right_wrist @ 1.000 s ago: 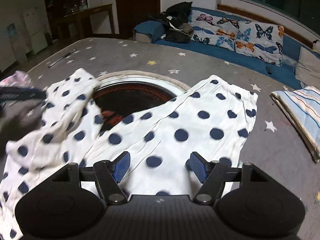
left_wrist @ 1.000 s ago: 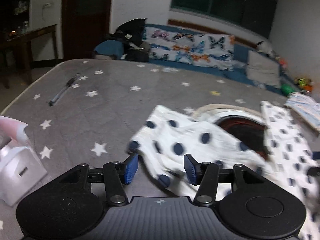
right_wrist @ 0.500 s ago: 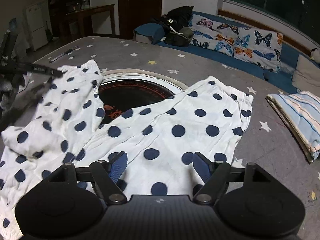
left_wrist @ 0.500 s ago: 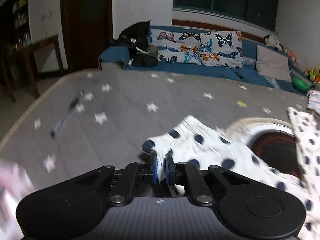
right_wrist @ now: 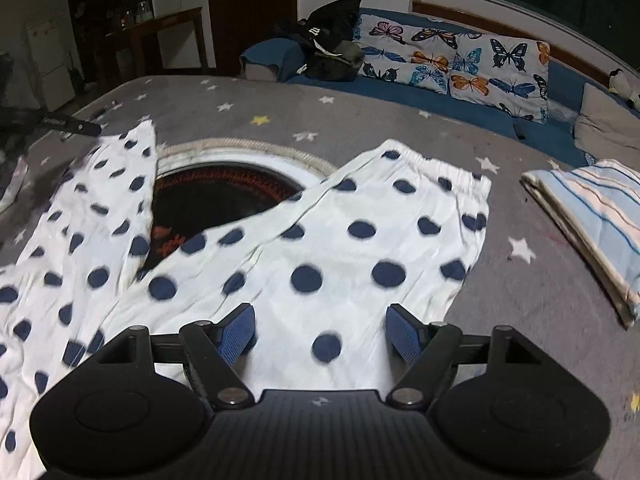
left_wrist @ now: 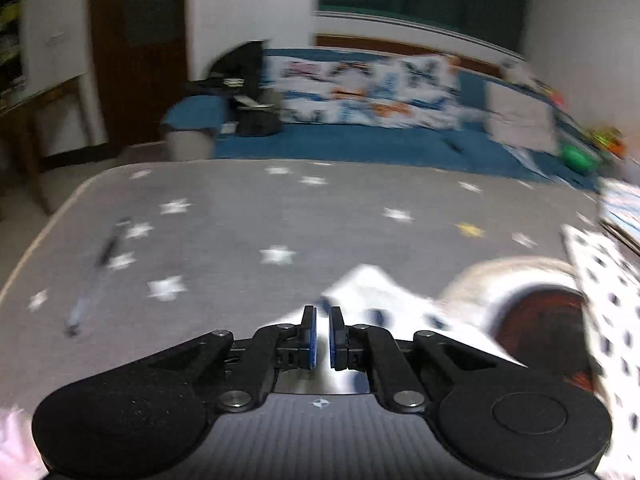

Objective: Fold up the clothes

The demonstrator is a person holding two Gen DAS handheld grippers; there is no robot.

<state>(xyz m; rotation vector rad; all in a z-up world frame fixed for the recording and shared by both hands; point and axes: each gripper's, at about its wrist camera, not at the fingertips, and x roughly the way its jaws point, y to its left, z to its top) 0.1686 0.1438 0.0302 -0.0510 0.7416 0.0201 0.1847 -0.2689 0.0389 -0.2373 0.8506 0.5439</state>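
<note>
Now | left gripper [left_wrist: 320,338]: pinched tight on hem of polka-dot trousers [right_wrist: 320,248], leg running right from it | trousers: spread on star-print grey cover [right_wrist: 540,300], long axis left hem to right waistband | right gripper [right_wrist: 320,334]: wide, empty, over waist end, nearer it | striped folded cloth [right_wrist: 592,220] far right
</note>
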